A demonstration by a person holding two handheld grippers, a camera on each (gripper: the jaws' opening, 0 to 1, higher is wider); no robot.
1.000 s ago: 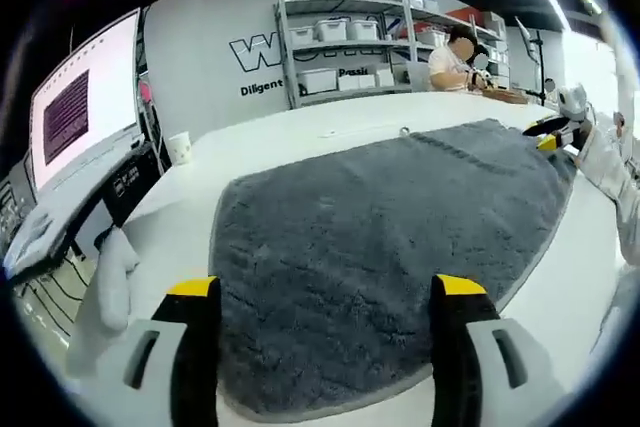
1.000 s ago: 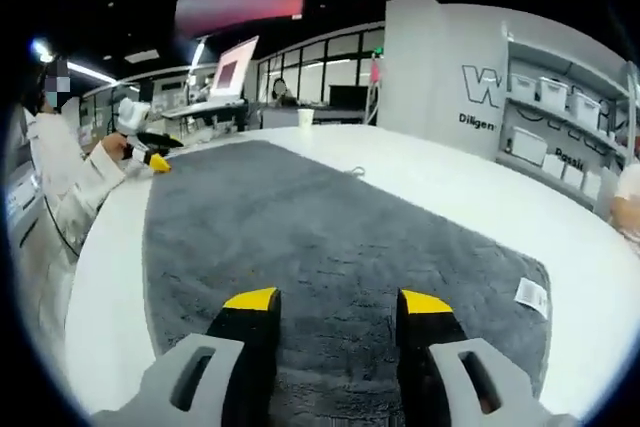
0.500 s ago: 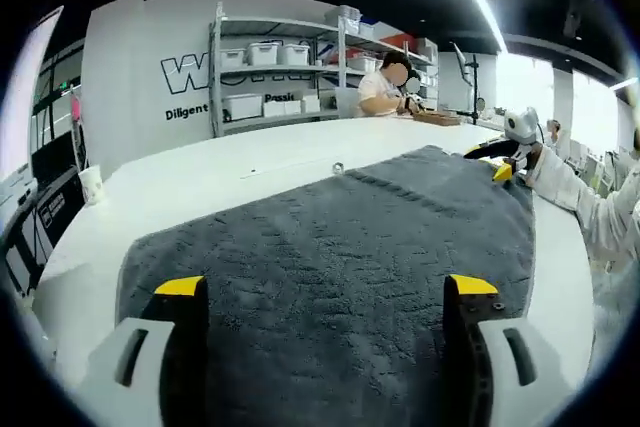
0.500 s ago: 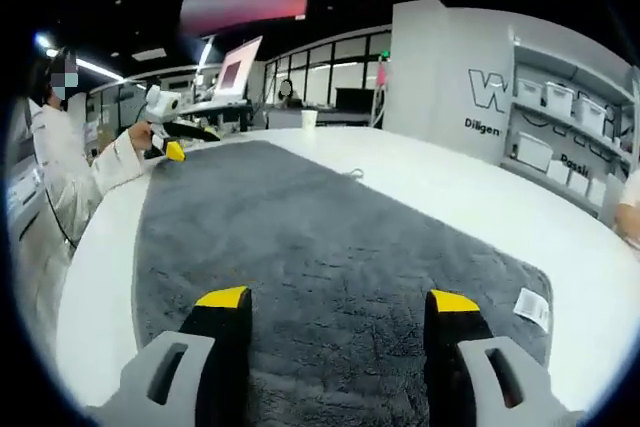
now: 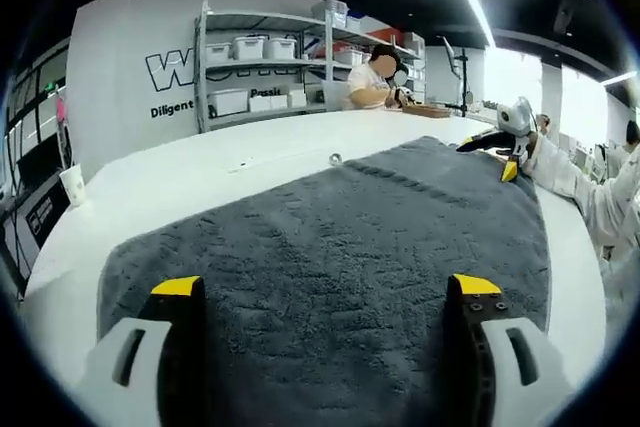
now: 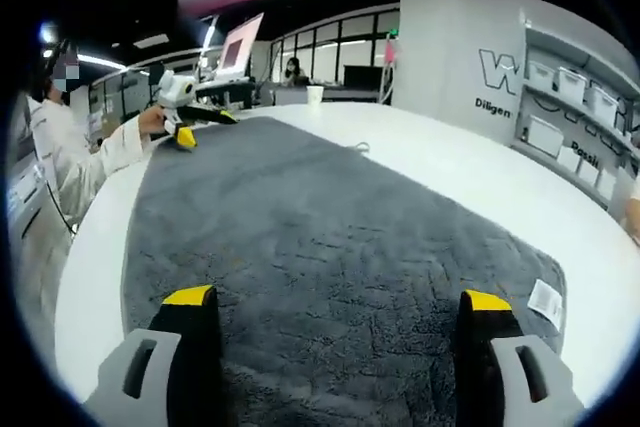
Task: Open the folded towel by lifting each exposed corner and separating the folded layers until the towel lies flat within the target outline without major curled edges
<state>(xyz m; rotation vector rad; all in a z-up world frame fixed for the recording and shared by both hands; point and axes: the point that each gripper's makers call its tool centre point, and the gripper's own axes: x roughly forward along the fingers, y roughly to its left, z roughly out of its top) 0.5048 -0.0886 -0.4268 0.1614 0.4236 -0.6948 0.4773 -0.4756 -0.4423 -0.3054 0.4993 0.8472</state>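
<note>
**Jaws widen over the spread towel**

Both hand-held grippers have spread their jaws wider than a second ago, and the right hand-held gripper (image 6: pixel 340 299) has gone from nearly closed to fully parted. The left hand-held gripper (image 5: pixel 326 285) likewise stands released, its yellow-tipped jaws wide apart and holding nothing.

The dark grey plush towel (image 5: pixel 340 247) lies spread across the white worktop (image 5: pixel 200 162), reaching from one gripper to the other. In the left gripper view the right hand-held gripper appears at the far end of the cloth, over its edge. In the right gripper view the left one hovers at the opposite far end.

The towel looks thick, soft and limp. It would likely sag and drape when lifted, and its pile should give the jaws good purchase. A corner or a hem edge seems the sensible place to pinch, since the middle offers only flat cloth. A small white care label (image 6: pixel 545 299) marks one near corner in the right gripper view.

No target outline can be made out on the worktop. The nearest edges of the towel are cut off beneath each gripper, so any remaining fold or curl there cannot be judged. Whether a second layer lies underneath is also unclear.
</note>
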